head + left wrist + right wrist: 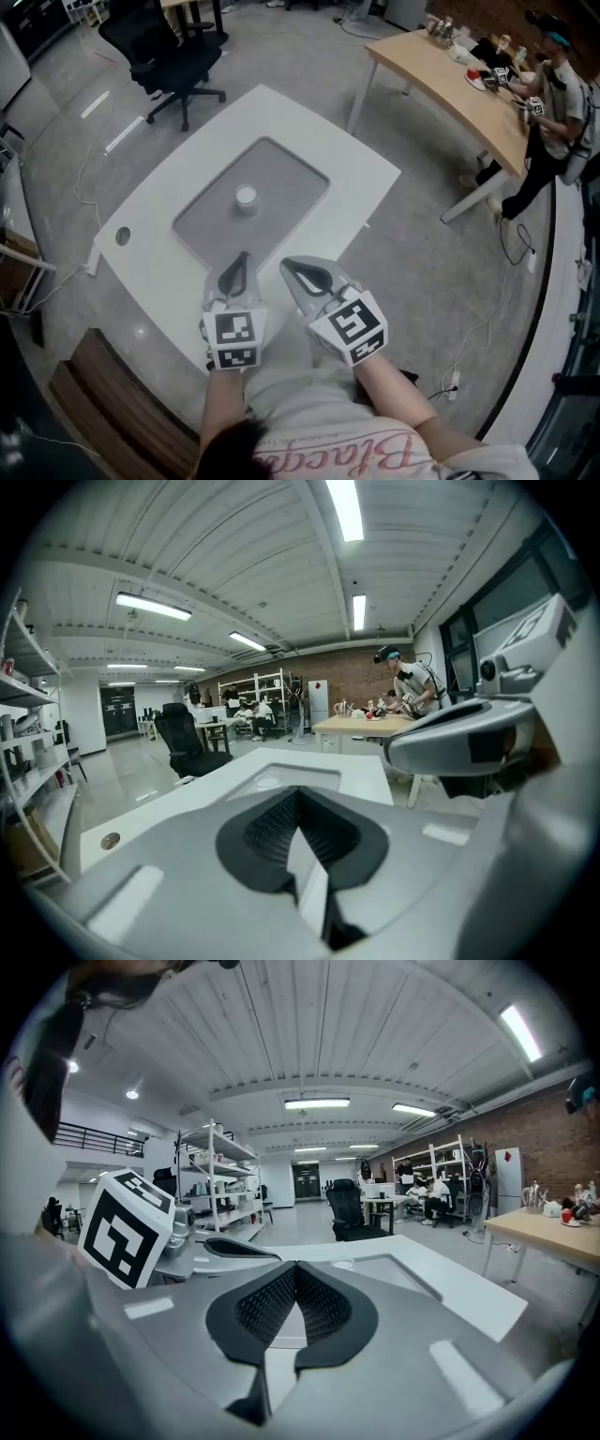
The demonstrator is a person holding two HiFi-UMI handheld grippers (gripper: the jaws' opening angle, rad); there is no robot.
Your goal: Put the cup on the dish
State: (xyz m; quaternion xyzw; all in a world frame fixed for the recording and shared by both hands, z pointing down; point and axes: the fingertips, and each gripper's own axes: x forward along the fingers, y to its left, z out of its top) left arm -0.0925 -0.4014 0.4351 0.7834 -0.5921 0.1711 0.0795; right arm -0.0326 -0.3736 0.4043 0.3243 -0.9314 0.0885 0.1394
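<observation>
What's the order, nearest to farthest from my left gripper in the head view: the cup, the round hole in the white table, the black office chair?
1. cup, just ahead on the grey mat.
2. round hole, off to the left.
3. black office chair, far ahead-left on the floor.

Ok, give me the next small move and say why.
Probably open the right gripper and carry it forward toward the cup: both it and the left gripper hover shut and empty over the near edge of the table, while the cup stands apart, mid grey mat.
</observation>
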